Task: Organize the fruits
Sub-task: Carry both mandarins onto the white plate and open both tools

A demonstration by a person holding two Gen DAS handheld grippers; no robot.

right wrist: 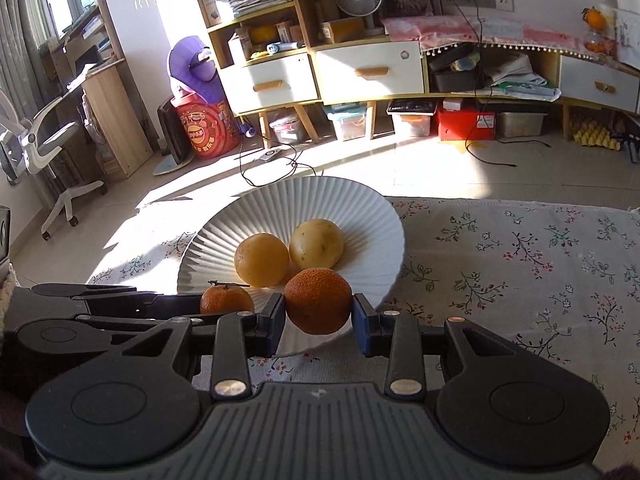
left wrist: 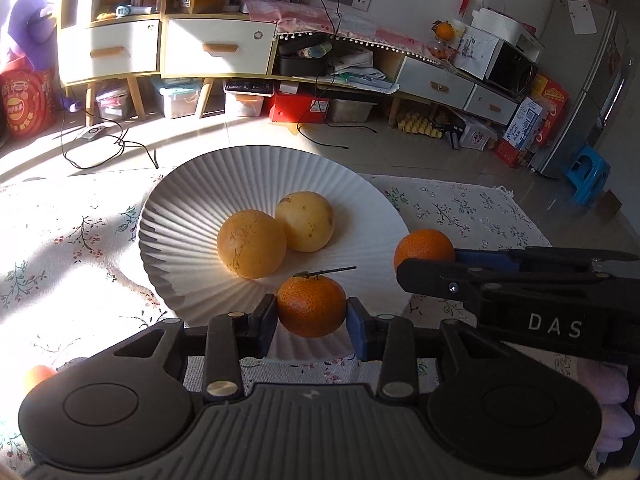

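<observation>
A white ribbed plate (left wrist: 192, 216) (right wrist: 360, 208) lies on the flowered cloth and holds two yellow-orange fruits (left wrist: 251, 244) (right wrist: 262, 258). My left gripper (left wrist: 312, 316) is shut on a stemmed mandarin (left wrist: 311, 305) over the plate's near rim. My right gripper (right wrist: 318, 314) is shut on a second, stemless mandarin (right wrist: 318, 300), also above the near rim. In the left wrist view the right gripper's fingers (left wrist: 432, 276) reach in from the right, with their mandarin (left wrist: 424, 248) at the plate's right edge. The right wrist view shows the left gripper's mandarin (right wrist: 226, 300) at lower left.
Another orange fruit (left wrist: 38, 374) lies on the cloth at the far left, half hidden by my left gripper. The flowered tablecloth (right wrist: 520, 264) stretches to the right. Beyond the table edge are floor cables (right wrist: 272, 168), shelves and storage boxes.
</observation>
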